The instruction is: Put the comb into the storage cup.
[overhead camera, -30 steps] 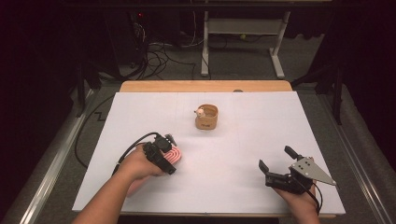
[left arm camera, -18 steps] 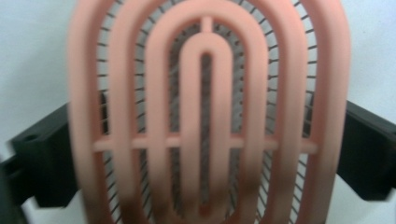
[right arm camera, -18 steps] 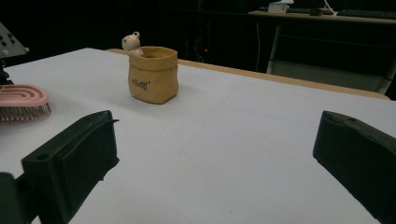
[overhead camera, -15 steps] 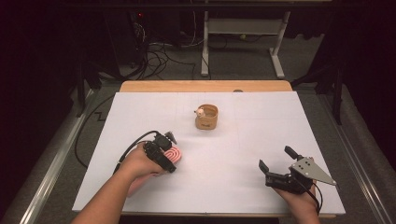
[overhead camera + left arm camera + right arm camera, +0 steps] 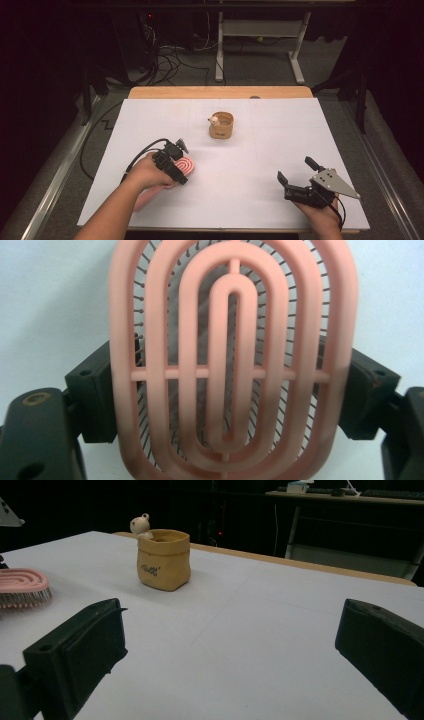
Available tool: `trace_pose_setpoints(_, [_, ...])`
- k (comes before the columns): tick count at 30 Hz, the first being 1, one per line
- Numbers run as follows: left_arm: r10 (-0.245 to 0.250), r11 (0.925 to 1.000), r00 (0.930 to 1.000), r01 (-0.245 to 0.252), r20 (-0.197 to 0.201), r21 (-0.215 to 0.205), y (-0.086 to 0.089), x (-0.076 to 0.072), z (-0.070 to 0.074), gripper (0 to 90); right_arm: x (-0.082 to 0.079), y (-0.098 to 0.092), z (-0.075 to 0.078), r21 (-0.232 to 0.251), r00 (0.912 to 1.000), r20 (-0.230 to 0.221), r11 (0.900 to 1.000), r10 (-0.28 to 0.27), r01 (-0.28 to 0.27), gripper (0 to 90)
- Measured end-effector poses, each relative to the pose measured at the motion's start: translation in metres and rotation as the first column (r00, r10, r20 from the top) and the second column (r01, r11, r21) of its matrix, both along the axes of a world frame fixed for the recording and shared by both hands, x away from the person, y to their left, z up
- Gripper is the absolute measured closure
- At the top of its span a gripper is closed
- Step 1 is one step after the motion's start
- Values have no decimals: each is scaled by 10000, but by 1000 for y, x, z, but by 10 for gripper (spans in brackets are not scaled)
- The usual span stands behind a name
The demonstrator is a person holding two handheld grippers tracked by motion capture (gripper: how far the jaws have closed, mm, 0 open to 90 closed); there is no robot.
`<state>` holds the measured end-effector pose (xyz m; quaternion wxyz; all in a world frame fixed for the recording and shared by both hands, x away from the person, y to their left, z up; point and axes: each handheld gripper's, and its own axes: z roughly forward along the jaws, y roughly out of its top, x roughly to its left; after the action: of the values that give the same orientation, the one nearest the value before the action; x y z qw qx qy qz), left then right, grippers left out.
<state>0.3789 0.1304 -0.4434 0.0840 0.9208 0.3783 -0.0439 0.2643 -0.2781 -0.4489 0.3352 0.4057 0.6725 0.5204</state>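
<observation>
One pink hairbrush point(image 5: 233, 360), grasp step: left gripper point(image 5: 172, 165) fingers point(image 5: 97, 390) just closing against its sides, lift pending; right gripper point(image 5: 300, 182) beside it, fingers wide, empty.

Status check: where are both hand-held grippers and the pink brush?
Left hand-held gripper closing around pink brush. Right hand-held gripper open, idle. Yellow pot sits apart, nothing blocking.

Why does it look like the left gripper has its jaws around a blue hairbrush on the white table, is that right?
Not quite: the hairbrush is pink, not blue, as the left gripper view shows. The left gripper does have its jaws around it on the white table, and they have just been closing.
</observation>
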Motion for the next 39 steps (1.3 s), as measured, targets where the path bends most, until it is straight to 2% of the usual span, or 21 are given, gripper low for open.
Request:
trace_pose_setpoints(8, [-57,9998,9998,53,208,212,-2,0,5,184,0,-1,0,57,10000,-28,10000,-1,1,5])
trace_pose_setpoints(18, [-123,9998,9997,120,218,131,1,-1,7,191,-1,0,-1,56,10000,-21,10000,-13,13,5])
trace_pose_setpoints(25, [-221,9996,9987,214,456,169,-1,-3,8,194,-1,-1,0,89,10000,-43,9999,-50,50,5])
trace_pose_setpoints(32, [-115,9999,9975,111,697,59,2,-5,10,196,-2,-1,0,78,10000,-27,9999,-70,70,5])
trace_pose_setpoints(39, [-338,9993,9941,350,1034,-94,3,-11,14,197,-1,-1,-1,113,10000,-48,9999,-64,65,5])
